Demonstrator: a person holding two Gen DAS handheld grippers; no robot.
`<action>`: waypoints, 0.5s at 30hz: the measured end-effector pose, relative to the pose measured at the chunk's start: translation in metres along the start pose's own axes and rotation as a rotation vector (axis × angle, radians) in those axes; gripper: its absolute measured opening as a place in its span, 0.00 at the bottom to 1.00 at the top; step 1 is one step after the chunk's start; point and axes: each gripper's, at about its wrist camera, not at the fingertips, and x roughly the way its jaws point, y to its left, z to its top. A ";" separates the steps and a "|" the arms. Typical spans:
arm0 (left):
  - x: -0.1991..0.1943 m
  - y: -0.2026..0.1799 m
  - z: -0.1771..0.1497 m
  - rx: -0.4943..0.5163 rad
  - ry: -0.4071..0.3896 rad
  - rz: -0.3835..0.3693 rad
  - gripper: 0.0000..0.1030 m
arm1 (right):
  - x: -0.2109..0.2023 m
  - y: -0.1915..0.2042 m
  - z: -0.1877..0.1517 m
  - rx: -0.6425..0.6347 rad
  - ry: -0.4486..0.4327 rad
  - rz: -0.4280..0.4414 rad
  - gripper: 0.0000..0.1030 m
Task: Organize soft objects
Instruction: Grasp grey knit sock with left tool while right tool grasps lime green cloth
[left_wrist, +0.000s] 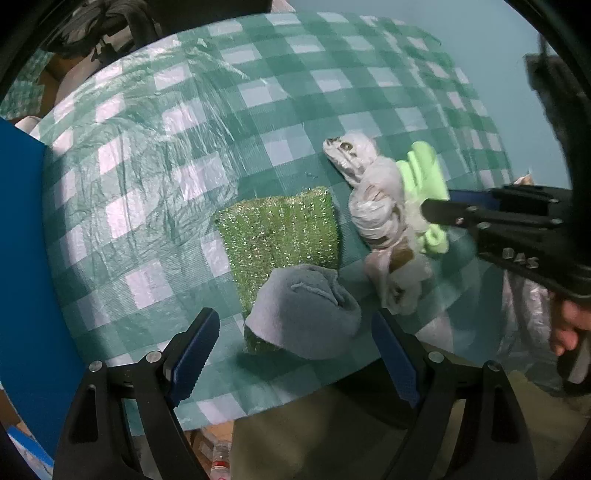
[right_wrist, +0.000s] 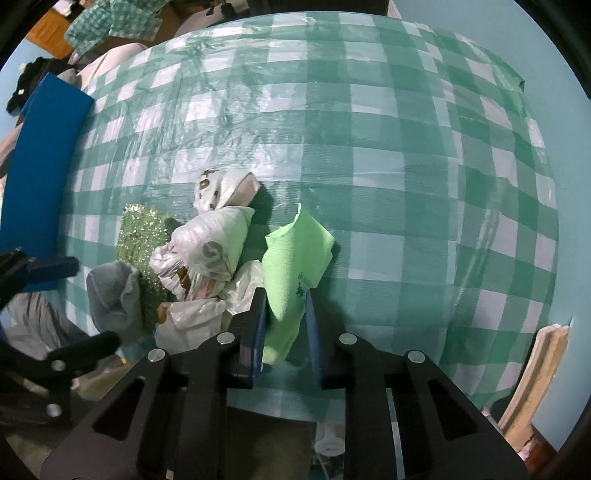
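Looking barely started: right gripper (right_wrist: 285, 314) is pinching the green cloth (right_wrist: 295, 258) just right of the crumpled plastic bag (right_wrist: 207, 254), left gripper (left_wrist: 295, 354) hangs spread over the grey cloth (left_wrist: 303, 310) and sparkly sponge (left_wrist: 277, 229) on the bench (left_wrist: 147, 166).

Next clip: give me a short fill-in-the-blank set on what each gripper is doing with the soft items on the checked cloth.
1. The right gripper is shut on the ____ cloth.
2. The left gripper hovers with jaws ____ above the grey cloth.
3. The grey cloth lies partly on the glittery ____ scouring pad.

Missing words: light green; open; green
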 end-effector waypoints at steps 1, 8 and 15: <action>0.003 0.000 0.001 -0.001 0.001 0.010 0.83 | -0.001 -0.002 0.000 0.005 -0.004 0.004 0.24; 0.003 0.006 -0.001 -0.044 -0.031 -0.031 0.48 | -0.004 -0.007 0.000 0.022 -0.018 0.020 0.47; -0.014 0.026 -0.006 -0.084 -0.072 -0.035 0.32 | 0.000 -0.006 0.004 0.058 -0.025 0.050 0.48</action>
